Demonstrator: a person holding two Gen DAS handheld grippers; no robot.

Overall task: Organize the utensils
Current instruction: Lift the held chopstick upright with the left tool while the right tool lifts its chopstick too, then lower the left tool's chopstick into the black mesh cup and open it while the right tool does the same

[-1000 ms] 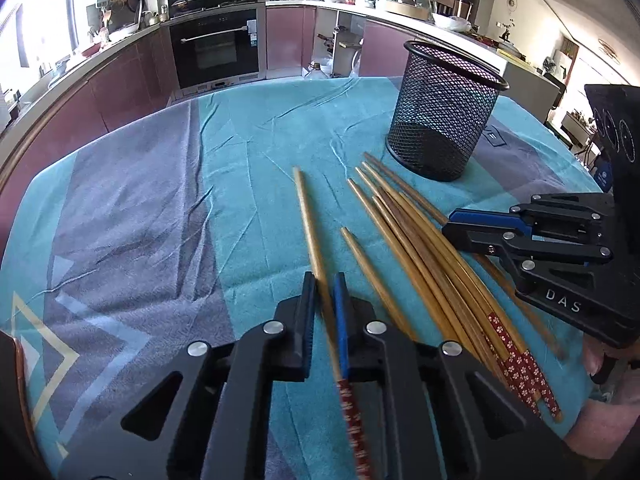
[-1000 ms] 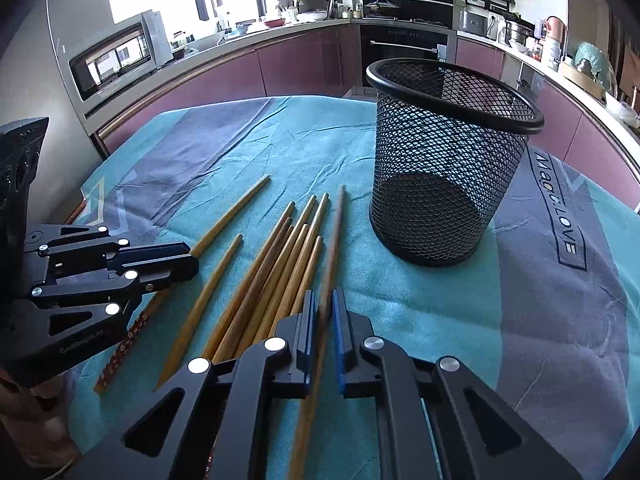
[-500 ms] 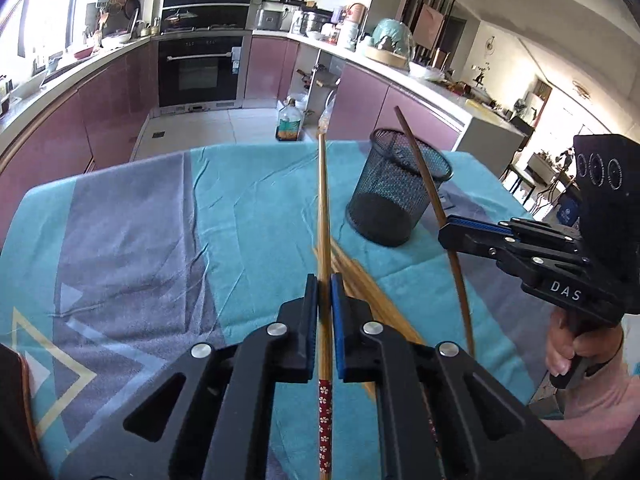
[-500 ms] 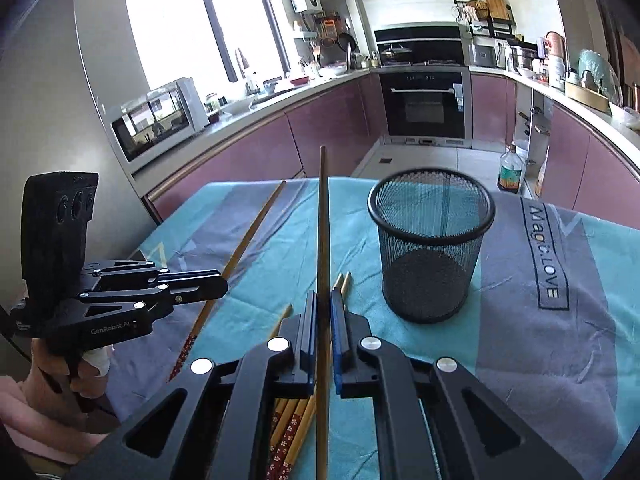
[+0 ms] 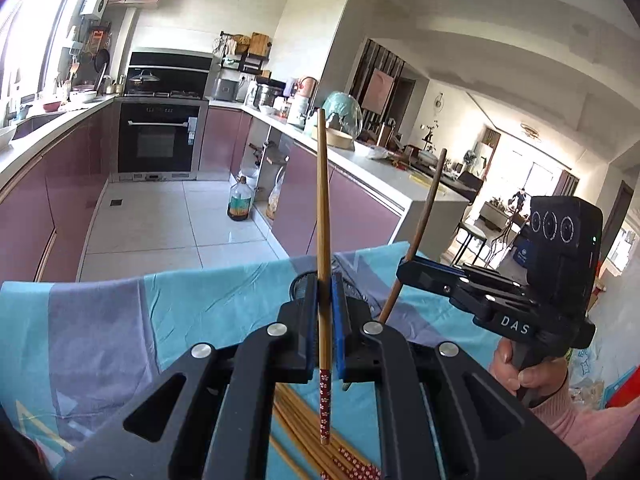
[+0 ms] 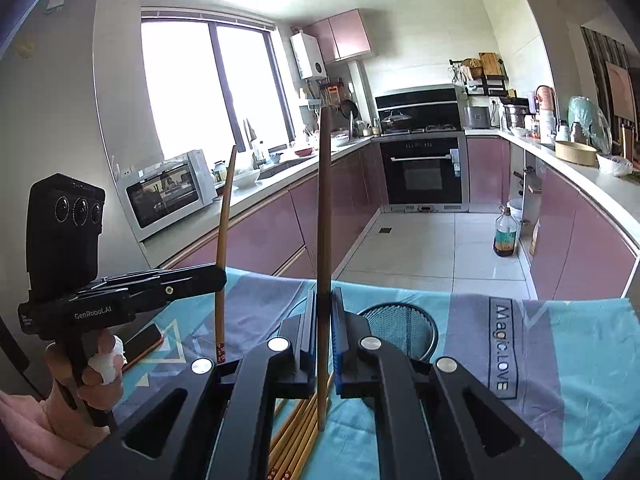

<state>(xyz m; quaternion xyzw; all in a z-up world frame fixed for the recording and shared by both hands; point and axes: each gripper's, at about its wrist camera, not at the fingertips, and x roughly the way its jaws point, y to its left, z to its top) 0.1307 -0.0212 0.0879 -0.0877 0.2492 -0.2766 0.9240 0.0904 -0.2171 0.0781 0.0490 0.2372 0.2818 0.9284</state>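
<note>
Left tool (image 5: pixel 325 312) and right tool (image 6: pixel 324 328) each clenched on 1 chopstick; mesh holder (image 6: pixel 400 326) looks empty; bundle (image 6: pixel 298 432) left on counter.

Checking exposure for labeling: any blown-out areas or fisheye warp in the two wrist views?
Left wrist view: window top left and far room blown out; ceiling lines bow. Right wrist view: big window clipped white, counter curves; chopstick stays sharp.

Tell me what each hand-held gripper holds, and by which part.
The left hand-held gripper pinches one chopstick just above its patterned end. The right hand-held gripper pinches a darker chopstick toward its lower end.
</note>
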